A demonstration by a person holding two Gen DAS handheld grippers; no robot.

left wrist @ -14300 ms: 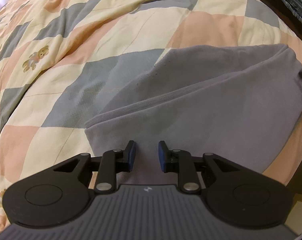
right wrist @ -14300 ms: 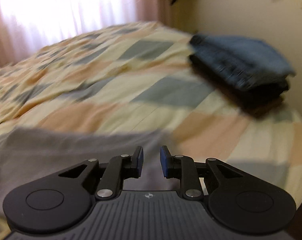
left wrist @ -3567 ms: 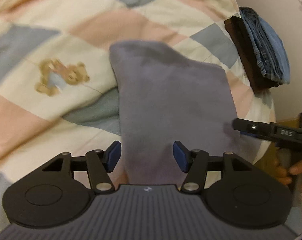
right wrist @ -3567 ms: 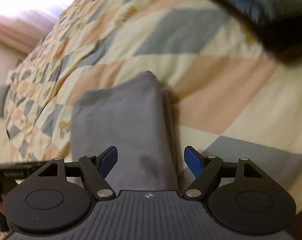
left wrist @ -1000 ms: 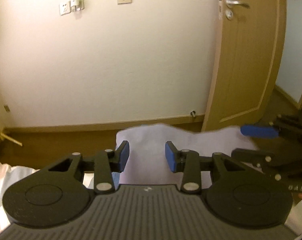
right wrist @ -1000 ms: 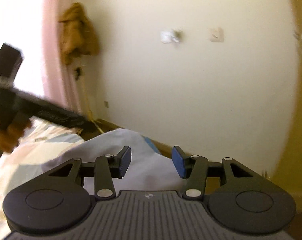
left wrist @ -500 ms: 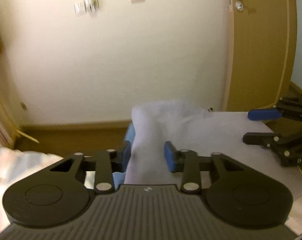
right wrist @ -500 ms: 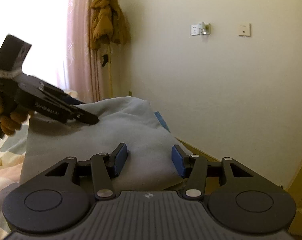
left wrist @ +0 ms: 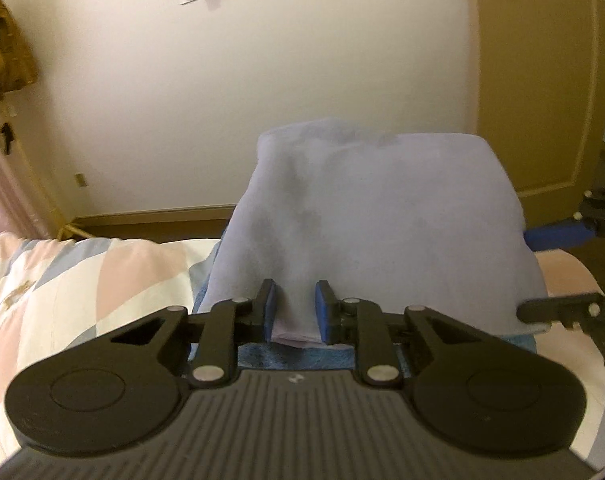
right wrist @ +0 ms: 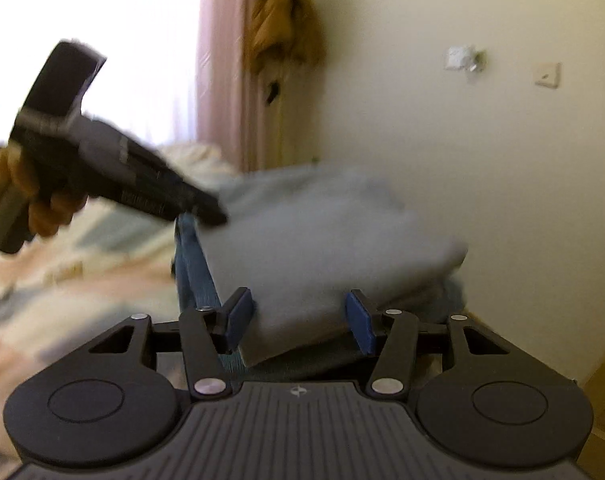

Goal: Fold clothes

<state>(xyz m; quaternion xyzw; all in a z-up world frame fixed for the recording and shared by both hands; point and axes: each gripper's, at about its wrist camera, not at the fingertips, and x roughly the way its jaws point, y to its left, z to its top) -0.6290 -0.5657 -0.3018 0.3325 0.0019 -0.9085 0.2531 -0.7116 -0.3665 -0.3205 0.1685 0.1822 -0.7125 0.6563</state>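
Since a second ago both tongs have carried the folded grey garment [left wrist: 382,220] down from open air over the floor, and it now rests on the blue jeans [left wrist: 294,354] stacked at the corner of the bed [left wrist: 82,280]; seconds before that it lay flat on the quilt. In my judgement the fold itself is finished and this is the stacking step, with only the release left.

Left to right in the left wrist view: the left tongs [left wrist: 294,310] have just been closing and are clenched on a bunched fold of the garment's near edge, the pads pressing the cloth. Further right, the right tongs [left wrist: 562,272] stand at the garment's far side, one blue pad showing beside the cloth.

The right wrist view shows what the left cannot: the right tongs [right wrist: 298,316] stand half spread around the garment's corner. The left pad touches the cloth; the right pad appears just clear, so whether they grip I cannot tell. This view, though blurred, also shows the hand [right wrist: 42,200] holding the left tongs, and the jeans edge beneath the garment.
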